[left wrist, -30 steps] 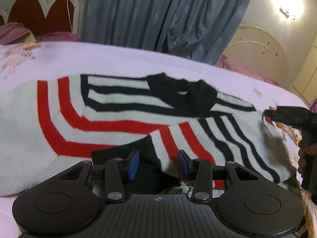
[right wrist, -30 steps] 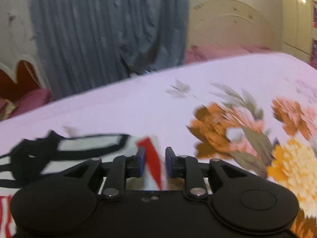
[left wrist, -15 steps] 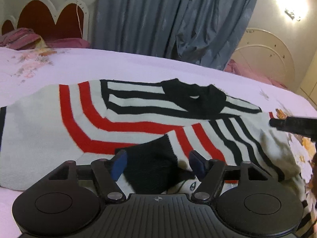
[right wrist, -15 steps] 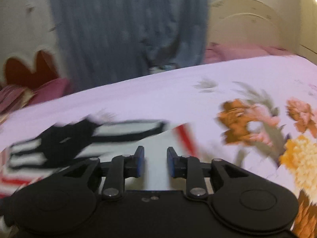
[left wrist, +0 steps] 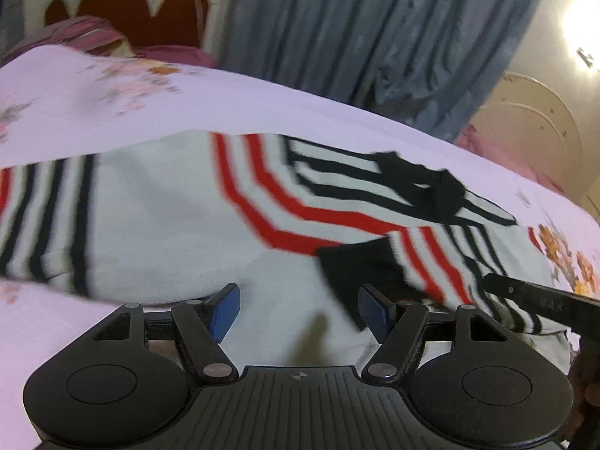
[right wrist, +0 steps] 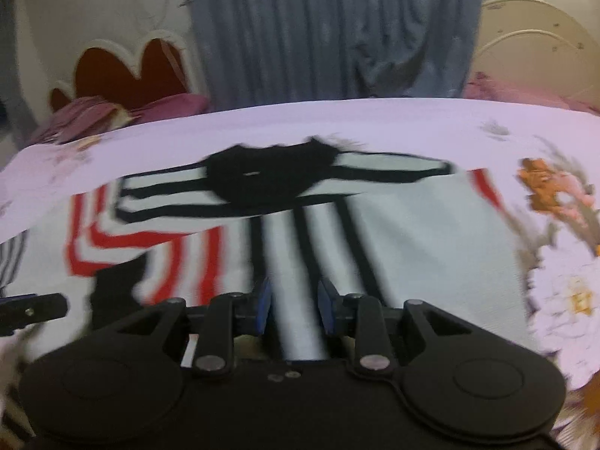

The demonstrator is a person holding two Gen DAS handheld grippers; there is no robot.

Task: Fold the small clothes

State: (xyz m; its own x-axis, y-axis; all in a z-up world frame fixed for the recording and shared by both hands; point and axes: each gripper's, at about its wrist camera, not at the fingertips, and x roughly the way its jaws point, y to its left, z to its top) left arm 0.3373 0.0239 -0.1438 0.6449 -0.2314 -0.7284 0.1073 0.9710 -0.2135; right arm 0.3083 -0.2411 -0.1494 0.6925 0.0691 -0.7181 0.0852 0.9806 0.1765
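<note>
1. Left tongs (left wrist: 299,304) – jaws just swung wide, nothing pinched.
2. Right tongs (right wrist: 291,304) sit narrowly apart, gripping nothing.
3. Striped sweater (left wrist: 157,217) lies flat on the bed (left wrist: 93,97), right ahead of both tongs.

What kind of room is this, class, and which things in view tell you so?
Most likely a bedroom: a bed with a floral bedsheet, a scalloped headboard with pillows, and a grey curtain behind. A striped sweater lies spread on the bed.

The striped sweater (right wrist: 412,247) covers the near bedsheet (right wrist: 337,120); beyond it lies bare sheet.
</note>
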